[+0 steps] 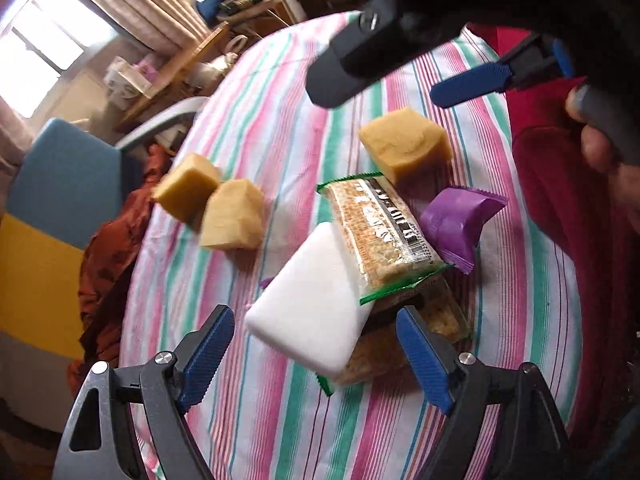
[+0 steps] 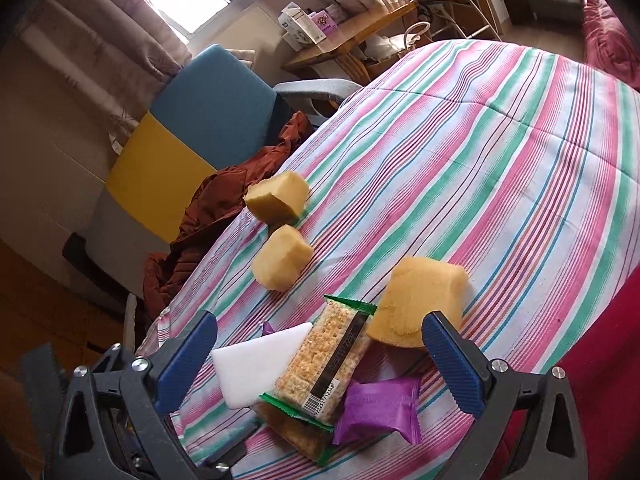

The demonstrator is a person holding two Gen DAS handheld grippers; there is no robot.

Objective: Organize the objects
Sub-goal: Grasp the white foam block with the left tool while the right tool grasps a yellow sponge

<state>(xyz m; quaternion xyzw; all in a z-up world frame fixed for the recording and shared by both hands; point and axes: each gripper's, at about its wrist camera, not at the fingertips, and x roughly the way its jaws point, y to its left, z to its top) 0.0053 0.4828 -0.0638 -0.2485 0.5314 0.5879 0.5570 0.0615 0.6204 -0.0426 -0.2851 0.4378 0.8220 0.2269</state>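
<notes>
Your left tool [image 1: 316, 356] and right tool [image 2: 320, 364] both gape wide, gripping nothing, over a white bar [image 1: 312, 304] beside cracker packets [image 1: 384, 224] on the striped bed [image 2: 480, 160]; three sponge blocks [image 2: 420, 300] lie nearby.

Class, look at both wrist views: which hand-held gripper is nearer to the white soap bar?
Left. The left hand-held gripper hangs open right over the white soap bar, fingers either side. The right hand-held gripper is open too, a little farther back, nearer the purple packet.
</notes>
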